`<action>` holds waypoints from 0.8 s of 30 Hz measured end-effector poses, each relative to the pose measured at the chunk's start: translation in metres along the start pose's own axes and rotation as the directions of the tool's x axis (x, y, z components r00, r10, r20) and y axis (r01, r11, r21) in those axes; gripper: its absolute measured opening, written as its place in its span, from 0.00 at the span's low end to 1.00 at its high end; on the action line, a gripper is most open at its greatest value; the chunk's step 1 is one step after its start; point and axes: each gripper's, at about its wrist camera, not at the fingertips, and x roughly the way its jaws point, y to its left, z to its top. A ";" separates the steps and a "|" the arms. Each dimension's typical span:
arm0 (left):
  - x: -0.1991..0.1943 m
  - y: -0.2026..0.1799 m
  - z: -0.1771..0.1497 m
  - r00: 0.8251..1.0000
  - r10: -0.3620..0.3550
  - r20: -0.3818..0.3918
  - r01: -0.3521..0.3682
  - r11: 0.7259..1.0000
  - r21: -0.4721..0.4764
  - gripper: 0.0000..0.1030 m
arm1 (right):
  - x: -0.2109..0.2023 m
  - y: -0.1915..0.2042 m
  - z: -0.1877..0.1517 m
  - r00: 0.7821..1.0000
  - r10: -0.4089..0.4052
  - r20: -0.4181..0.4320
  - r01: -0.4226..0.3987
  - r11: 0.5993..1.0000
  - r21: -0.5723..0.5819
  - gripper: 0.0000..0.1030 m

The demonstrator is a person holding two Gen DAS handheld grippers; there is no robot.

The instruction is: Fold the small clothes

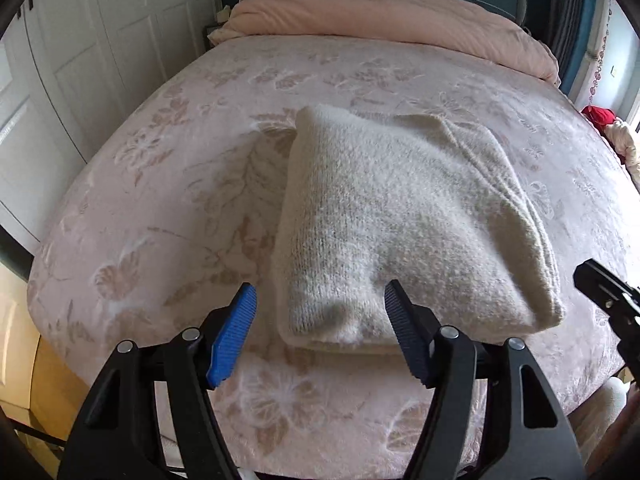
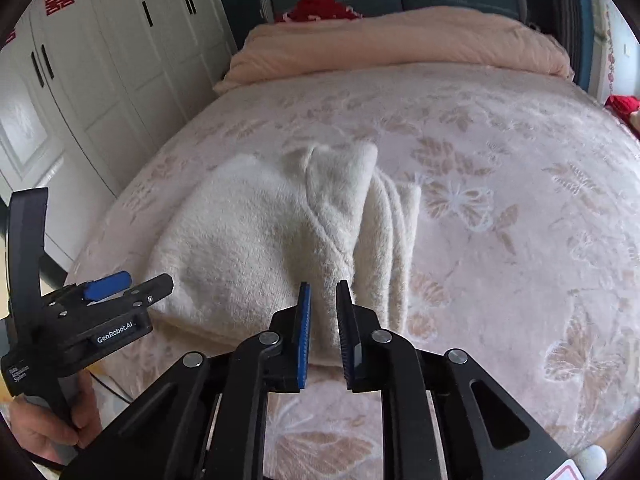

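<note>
- Sweater (image 1: 400, 216), cream knit, lies folded on my bed (image 1: 160, 184), on the floral blanket near its front edge.
- My left tool (image 1: 320, 320) hangs above the sweater's near edge, fingers wide apart, nothing between them.
- My right tool (image 2: 323, 320) sits over the sweater's near right corner, blue pads (image 2: 304, 332) a narrow gap apart, gripping nothing.
- Pink duvet (image 2: 400, 44) lies bunched at the bed's far end.
- White wardrobe (image 2: 100, 60) stands at the left.
</note>
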 end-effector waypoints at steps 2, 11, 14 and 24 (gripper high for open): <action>-0.017 -0.004 -0.003 0.999 0.023 0.033 -0.023 1.000 0.009 0.64 | -0.021 0.001 -0.006 0.999 -0.029 0.039 0.029 0.999 -0.012 0.27; -0.069 -0.030 -0.032 0.984 0.085 0.154 -0.094 0.994 0.052 0.88 | -0.043 -0.012 -0.063 0.980 -0.162 0.118 0.163 0.987 -0.004 0.63; -0.069 -0.038 -0.049 0.979 0.102 0.175 -0.115 0.991 0.064 0.90 | -0.040 -0.015 -0.082 0.970 -0.207 0.128 0.209 0.978 -0.001 0.72; -0.028 -0.032 -0.100 0.980 0.117 0.160 -0.128 0.990 0.063 0.91 | -0.017 -0.025 -0.117 0.960 -0.267 0.090 0.266 0.964 0.025 0.82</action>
